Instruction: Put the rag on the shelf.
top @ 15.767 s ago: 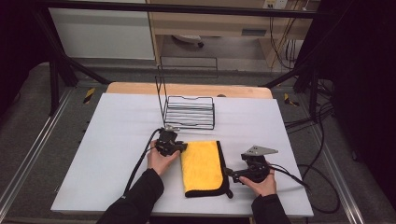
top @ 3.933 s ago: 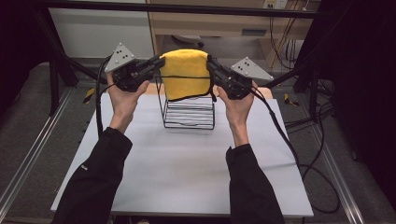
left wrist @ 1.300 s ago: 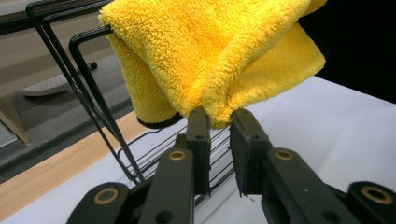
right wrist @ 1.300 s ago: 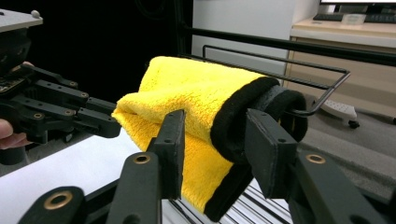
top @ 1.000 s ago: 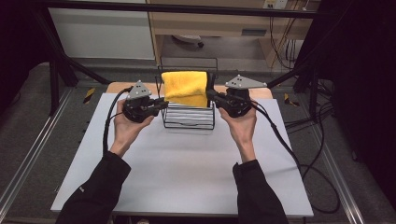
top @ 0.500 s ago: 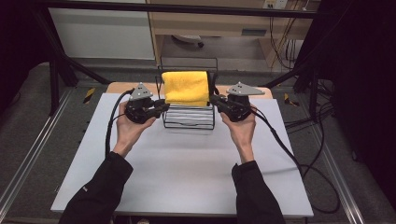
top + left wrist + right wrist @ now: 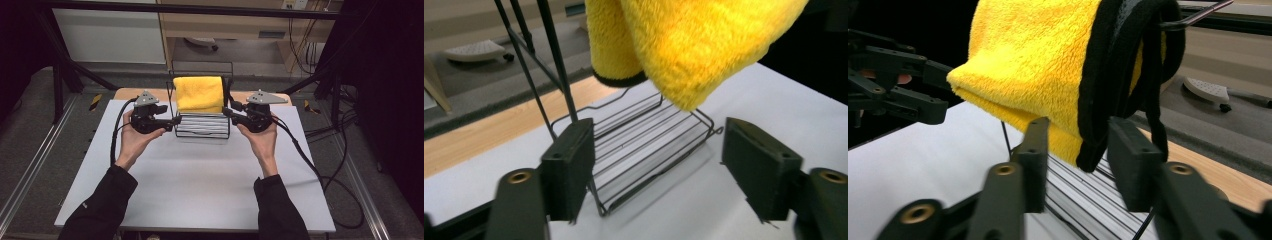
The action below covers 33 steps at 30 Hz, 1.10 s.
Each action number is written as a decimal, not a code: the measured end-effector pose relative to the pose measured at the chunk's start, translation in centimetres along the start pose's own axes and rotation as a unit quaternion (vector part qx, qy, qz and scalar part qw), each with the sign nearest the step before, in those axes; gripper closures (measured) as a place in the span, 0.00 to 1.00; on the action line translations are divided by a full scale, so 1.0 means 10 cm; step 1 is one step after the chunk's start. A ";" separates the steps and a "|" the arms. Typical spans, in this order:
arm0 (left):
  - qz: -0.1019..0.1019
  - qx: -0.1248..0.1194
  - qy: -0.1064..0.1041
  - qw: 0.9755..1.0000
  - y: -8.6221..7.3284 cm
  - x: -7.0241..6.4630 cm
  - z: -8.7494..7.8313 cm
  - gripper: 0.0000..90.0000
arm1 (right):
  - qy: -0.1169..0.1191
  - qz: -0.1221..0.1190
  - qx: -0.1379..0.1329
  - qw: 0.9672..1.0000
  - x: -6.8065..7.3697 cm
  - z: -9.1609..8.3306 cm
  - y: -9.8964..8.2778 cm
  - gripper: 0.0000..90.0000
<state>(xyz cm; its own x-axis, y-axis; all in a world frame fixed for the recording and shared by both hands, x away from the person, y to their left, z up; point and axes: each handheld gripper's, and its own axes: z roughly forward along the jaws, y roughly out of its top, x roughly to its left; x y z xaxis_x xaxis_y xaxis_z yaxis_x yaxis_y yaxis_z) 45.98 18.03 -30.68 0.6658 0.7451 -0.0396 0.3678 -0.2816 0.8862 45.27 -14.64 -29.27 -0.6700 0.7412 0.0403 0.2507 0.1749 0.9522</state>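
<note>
A yellow towel (image 7: 200, 92) with black edging hangs folded over the top bar of a black wire rack (image 7: 202, 131) at the back of the white table (image 7: 200, 185). My left gripper (image 7: 175, 120) sits at the rack's left side. Its jaws have just been opening and stand open (image 7: 659, 170), with the towel (image 7: 694, 45) hanging above them, untouched. My right gripper (image 7: 227, 111) is at the rack's right side. Its jaws (image 7: 1083, 160) have also just been opening, and the towel's black-edged corner (image 7: 1088, 150) hangs loose between them. The pads are not pressing on it.
A wooden strip (image 7: 280, 96) runs behind the white top. Cables (image 7: 325, 175) trail off the right side to the floor. Metal frame rails (image 7: 30, 170) flank the table. The rack's wire base (image 7: 644, 135) lies just ahead of the left jaws.
The towel has come down from in front of the rack's top to hang on its bar. Both hands sank slightly, and both pairs of jaws opened off the towel.
</note>
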 end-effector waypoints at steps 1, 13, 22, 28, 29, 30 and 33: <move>0.002 0.004 0.000 1.000 -0.02 0.00 -0.01 0.30 | 0.000 -0.001 0.001 1.000 0.00 -0.02 0.00 0.59; -0.005 0.037 -0.016 0.999 -0.31 -0.01 -0.13 0.12 | 0.003 0.004 0.035 0.999 -0.04 -0.26 -0.19 0.17; -0.007 0.050 -0.013 0.999 -0.66 0.04 -0.26 0.10 | 0.001 0.013 0.067 0.998 -0.14 -0.43 -0.46 0.07; -0.012 0.055 -0.009 0.998 -0.92 0.08 -0.34 0.09 | 0.009 0.029 0.070 0.997 -0.20 -0.54 -0.68 0.06; -0.013 0.056 -0.007 0.998 -0.95 0.09 -0.35 0.09 | 0.010 0.032 0.075 0.997 -0.21 -0.55 -0.73 0.05; -0.012 0.059 -0.004 0.998 -0.99 0.09 -0.36 0.10 | 0.010 0.034 0.075 0.997 -0.22 -0.56 -0.76 0.05; -0.018 0.062 0.001 0.998 -1.11 0.13 -0.41 0.09 | 0.014 0.043 0.076 0.996 -0.24 -0.61 -0.91 0.04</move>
<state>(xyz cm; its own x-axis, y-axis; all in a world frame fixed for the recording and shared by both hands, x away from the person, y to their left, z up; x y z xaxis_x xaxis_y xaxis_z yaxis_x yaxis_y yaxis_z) 40.12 24.64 -38.71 0.6496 0.7572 -0.0688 0.4683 -0.3272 0.8208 40.40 -21.97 -36.20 -0.6599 0.7399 0.1309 0.4096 0.2082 0.8882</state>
